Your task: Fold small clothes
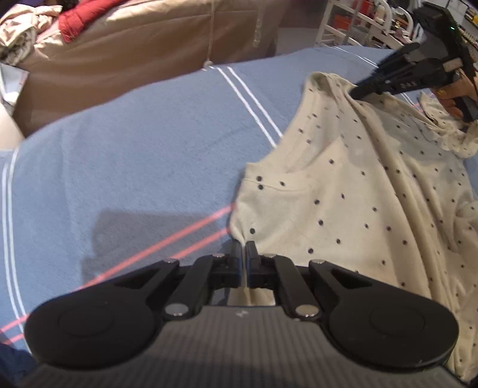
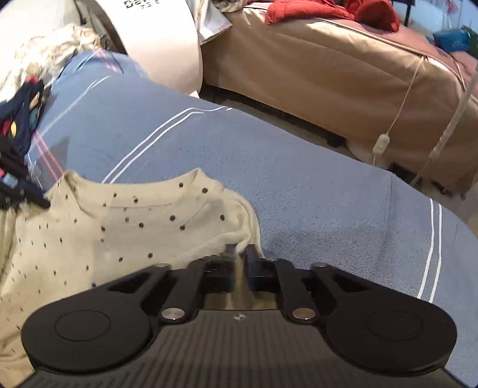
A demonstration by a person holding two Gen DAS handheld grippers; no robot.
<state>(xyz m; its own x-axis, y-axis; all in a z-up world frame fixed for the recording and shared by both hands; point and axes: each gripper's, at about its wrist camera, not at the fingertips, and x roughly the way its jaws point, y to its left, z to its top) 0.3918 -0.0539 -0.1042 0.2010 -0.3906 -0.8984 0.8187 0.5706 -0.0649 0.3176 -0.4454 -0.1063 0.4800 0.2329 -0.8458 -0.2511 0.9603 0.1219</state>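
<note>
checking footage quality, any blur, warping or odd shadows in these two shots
Left wrist view: fisheye bends the blue blanket and its stripes; dark corners; slight motion smear on the right hand-held gripper; a shadow falls on the blanket ahead of the left hand-held gripper. Right wrist view: same warping; the cream dotted top is soft, the far clothes pile blurred.

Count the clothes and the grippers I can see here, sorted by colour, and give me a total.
Cream dotted top: 1
Red garment on the brown bed: 1
Dark navy patterned garment: 1
Black grippers, left gripper and right gripper, each pinching the top: 2
Total: 5
</note>
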